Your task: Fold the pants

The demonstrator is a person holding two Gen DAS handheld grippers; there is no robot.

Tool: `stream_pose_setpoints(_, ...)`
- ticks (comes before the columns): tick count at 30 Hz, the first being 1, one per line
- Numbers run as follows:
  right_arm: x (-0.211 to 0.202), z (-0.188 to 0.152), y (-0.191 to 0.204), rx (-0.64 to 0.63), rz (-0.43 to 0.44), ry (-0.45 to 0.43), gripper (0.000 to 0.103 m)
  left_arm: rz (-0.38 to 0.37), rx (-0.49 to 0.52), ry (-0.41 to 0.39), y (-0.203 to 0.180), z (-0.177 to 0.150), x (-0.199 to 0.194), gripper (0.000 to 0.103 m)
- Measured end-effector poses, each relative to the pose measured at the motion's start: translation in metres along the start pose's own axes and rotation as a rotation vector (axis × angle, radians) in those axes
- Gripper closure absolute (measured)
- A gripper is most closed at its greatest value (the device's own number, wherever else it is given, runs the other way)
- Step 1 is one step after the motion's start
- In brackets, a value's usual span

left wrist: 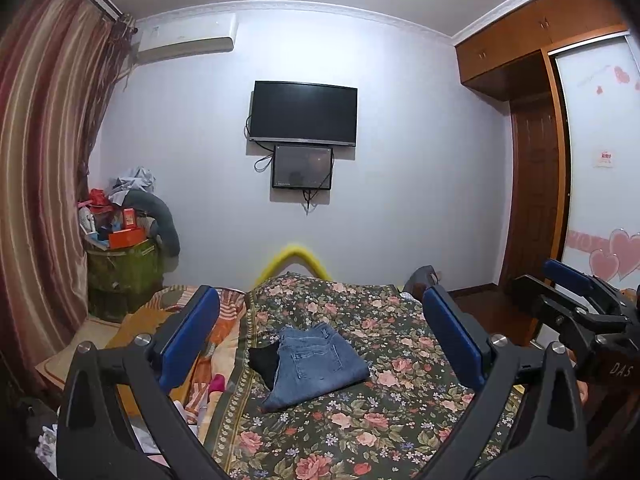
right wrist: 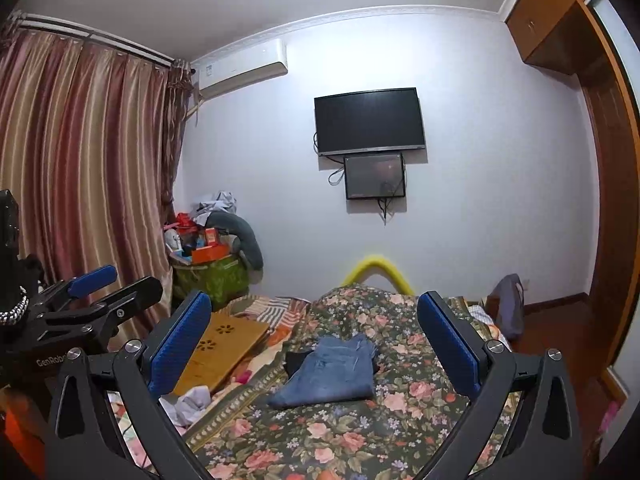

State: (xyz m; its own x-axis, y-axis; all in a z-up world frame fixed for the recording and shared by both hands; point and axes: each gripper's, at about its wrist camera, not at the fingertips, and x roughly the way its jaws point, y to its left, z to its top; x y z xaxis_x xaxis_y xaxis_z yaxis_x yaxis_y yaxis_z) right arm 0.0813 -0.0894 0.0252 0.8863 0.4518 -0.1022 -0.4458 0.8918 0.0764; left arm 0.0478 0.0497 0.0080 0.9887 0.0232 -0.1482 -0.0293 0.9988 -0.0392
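Observation:
Blue jeans (left wrist: pixel 316 364) lie folded into a compact bundle in the middle of the floral bedspread (left wrist: pixel 360 432). A black cloth (left wrist: pixel 266 360) pokes out at their left side. My left gripper (left wrist: pixel 320 300) hovers above and short of the bundle, open, nothing between its blue pads (left wrist: pixel 192 332). The right wrist view shows the same jeans (right wrist: pixel 332 376) and black cloth (right wrist: pixel 294 360). There my right gripper (right wrist: pixel 316 300) is also open and empty, held back from them. Each gripper appears at the edge of the other's view: the right gripper (left wrist: pixel 560 284) and the left gripper (right wrist: pixel 112 284).
A wooden lap tray (right wrist: pixel 224 344) and crumpled white clothes (right wrist: pixel 188 400) lie on the bed's left side. A yellow padded footboard (right wrist: pixel 376 268) marks the far end. Beyond are a wall TV (right wrist: pixel 368 122), a clutter pile (right wrist: pixel 208 256), curtains (right wrist: pixel 80 160) and a wardrobe (left wrist: pixel 532 184).

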Motion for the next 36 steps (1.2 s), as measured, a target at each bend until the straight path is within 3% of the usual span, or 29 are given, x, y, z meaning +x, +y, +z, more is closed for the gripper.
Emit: stream_pose_setpoints(36, -0.0023, 0.0038, -0.0080, 0.010, -0.002, 0.010, 0.000, -0.034, 0.040, -0.007, -0.0052, 0.0025, -0.0057, 0.000)
